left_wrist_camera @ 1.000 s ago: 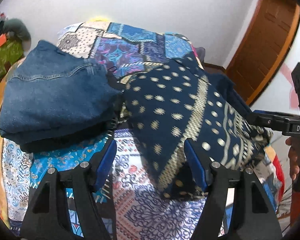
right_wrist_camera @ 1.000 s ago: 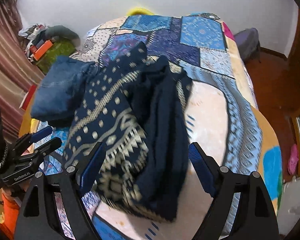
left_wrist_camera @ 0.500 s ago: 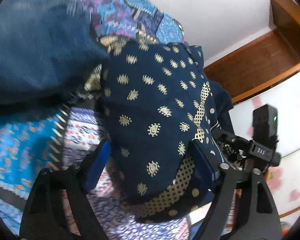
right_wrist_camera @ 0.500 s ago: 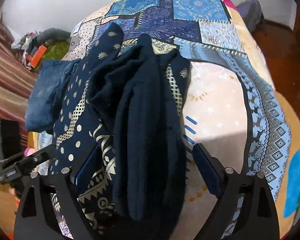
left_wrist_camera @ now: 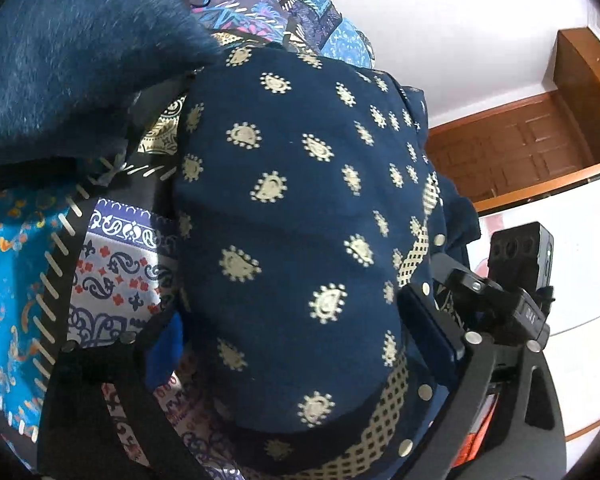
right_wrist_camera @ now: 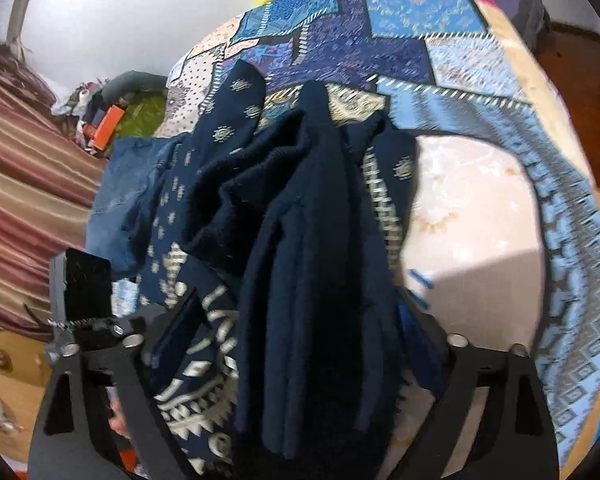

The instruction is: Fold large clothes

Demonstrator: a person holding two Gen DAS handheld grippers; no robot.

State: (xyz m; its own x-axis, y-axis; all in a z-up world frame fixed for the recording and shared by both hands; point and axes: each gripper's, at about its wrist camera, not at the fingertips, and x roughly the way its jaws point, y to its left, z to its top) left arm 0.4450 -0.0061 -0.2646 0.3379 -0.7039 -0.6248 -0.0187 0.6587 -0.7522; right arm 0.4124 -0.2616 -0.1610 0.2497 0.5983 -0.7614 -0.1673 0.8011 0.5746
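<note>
A folded navy garment with gold motifs (left_wrist_camera: 300, 240) lies on the patchwork bedspread (left_wrist_camera: 112, 264). It fills the space between the wide-open fingers of my left gripper (left_wrist_camera: 296, 344), whose blue pads sit at its two sides. In the right wrist view the same bundle (right_wrist_camera: 300, 280), with plain navy folds on top, lies between the wide-open fingers of my right gripper (right_wrist_camera: 296, 344). The right gripper (left_wrist_camera: 496, 304) shows at the far side of the bundle in the left view. The left gripper (right_wrist_camera: 88, 312) shows at the left in the right view.
A folded pile of blue jeans (left_wrist_camera: 72, 60) lies beside the bundle, touching its far left edge; it also shows in the right wrist view (right_wrist_camera: 132, 204). A wooden door (left_wrist_camera: 540, 148) stands beyond the bed. A striped curtain (right_wrist_camera: 24, 184) and clutter are at the left.
Both grippers have moved in over the navy bundle from opposite sides. It now sits between each pair of open fingers. The bundle has not shifted much on the bed.
</note>
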